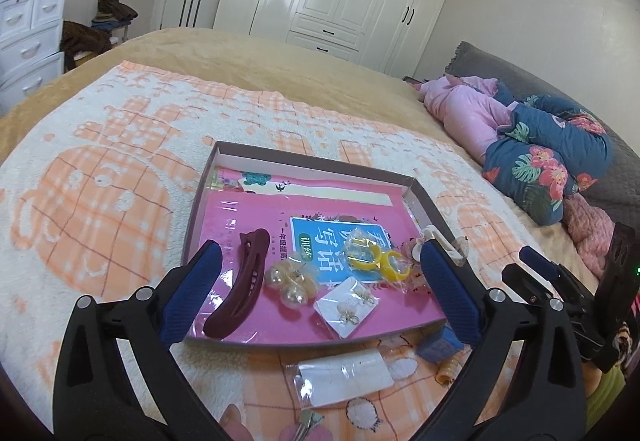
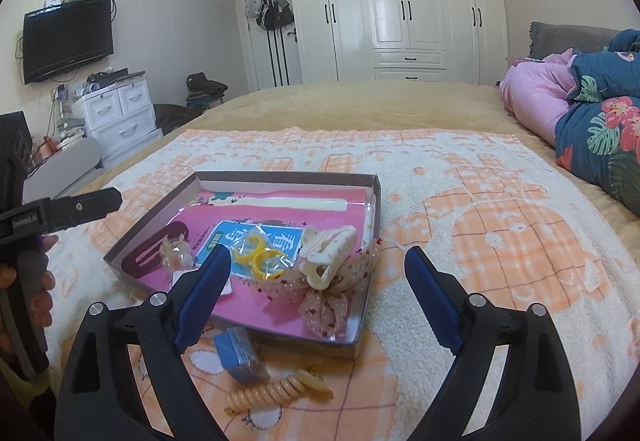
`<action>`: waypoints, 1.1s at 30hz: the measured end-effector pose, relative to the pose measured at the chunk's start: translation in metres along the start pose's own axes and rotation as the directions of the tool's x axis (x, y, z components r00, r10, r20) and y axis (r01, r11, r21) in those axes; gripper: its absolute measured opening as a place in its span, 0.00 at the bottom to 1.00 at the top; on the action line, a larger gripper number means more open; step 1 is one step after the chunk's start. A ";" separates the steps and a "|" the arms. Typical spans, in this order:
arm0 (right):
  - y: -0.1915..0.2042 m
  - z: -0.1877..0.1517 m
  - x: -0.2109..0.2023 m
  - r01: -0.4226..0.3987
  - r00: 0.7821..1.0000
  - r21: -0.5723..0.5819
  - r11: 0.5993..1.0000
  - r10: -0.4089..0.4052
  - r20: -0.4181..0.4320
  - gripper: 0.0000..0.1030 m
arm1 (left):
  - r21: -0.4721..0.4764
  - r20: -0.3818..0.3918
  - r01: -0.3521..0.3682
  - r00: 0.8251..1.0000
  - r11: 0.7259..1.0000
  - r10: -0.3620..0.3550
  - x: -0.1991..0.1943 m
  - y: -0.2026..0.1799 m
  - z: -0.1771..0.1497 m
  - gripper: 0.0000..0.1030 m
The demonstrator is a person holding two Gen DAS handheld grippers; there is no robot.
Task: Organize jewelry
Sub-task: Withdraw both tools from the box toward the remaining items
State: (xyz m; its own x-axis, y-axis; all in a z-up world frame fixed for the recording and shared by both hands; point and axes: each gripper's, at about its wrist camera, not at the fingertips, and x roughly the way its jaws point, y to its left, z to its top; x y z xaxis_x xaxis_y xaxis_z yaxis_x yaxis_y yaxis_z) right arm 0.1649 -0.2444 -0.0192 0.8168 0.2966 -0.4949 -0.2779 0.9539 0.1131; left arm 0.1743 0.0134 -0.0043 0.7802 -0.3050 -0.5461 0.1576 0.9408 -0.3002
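Observation:
A shallow box tray (image 1: 316, 158) (image 2: 280, 176) lined with a pink book lies on the bed. In it lie a maroon hair clip (image 1: 240, 281) (image 2: 152, 249), bagged pearl earrings (image 1: 290, 281), yellow rings in a bag (image 1: 376, 259) (image 2: 260, 255), an earring card (image 1: 348, 307), a cream claw clip (image 2: 326, 253) and a dotted bow (image 2: 324, 305). A small blue box (image 2: 240, 355) (image 1: 438, 347), a coiled hair tie (image 2: 272, 391) and a clear bag with a white card (image 1: 344, 375) lie in front of the tray. My left gripper (image 1: 320, 281) is open above the tray's near edge. My right gripper (image 2: 320, 297) is open over the tray's near right corner.
An orange and white blanket (image 2: 480, 201) covers the bed. Folded quilts and pink bedding (image 2: 580, 109) lie at the right. White wardrobes (image 2: 400, 1) stand behind, a white drawer unit (image 2: 116, 113) and a wall TV (image 2: 68, 37) at the left.

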 end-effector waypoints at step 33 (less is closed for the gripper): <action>0.061 -0.042 -0.025 -0.096 0.994 -0.171 0.981 0.086 -0.064 0.83 | 0.052 -0.009 -0.076 0.997 0.996 0.077 -0.053 0.013 -0.044 0.88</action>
State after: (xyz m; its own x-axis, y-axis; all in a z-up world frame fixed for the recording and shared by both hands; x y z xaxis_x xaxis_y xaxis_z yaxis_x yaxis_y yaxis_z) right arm 0.1065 -0.1957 -0.0357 0.7560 0.3739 -0.5373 -0.4370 0.8994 0.0109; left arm 0.1085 0.0352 -0.0140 0.7844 -0.2330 -0.5748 0.1287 0.9677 -0.2166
